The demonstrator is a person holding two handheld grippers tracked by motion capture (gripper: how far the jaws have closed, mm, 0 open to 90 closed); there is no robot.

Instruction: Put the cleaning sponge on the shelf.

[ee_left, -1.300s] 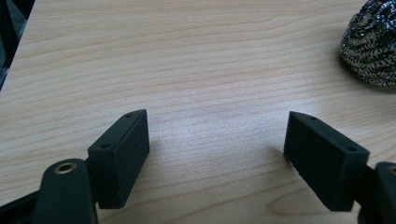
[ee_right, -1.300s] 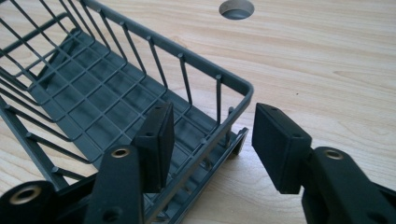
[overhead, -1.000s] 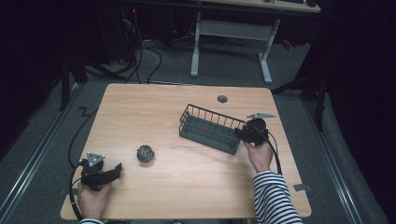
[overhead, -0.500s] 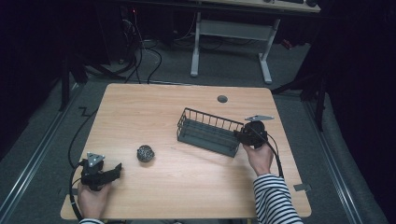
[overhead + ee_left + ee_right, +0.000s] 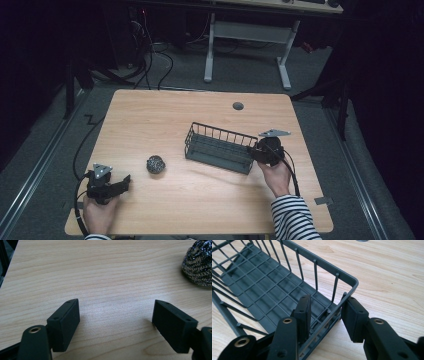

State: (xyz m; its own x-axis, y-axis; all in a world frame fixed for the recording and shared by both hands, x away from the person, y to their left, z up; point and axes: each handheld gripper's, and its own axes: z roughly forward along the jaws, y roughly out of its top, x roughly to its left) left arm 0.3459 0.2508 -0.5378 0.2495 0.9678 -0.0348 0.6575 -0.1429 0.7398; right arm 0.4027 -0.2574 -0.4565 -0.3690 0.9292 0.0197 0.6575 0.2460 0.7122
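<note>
Wire basket sits right of centre on the table, now shifted slightly leftward versus a second ago. Right hand-held gripper clamped on its end wall (one jaw inside, one outside); likely dragging it toward the steel scourer. Left hand-held gripper apart, empty, resting nearby.
</note>
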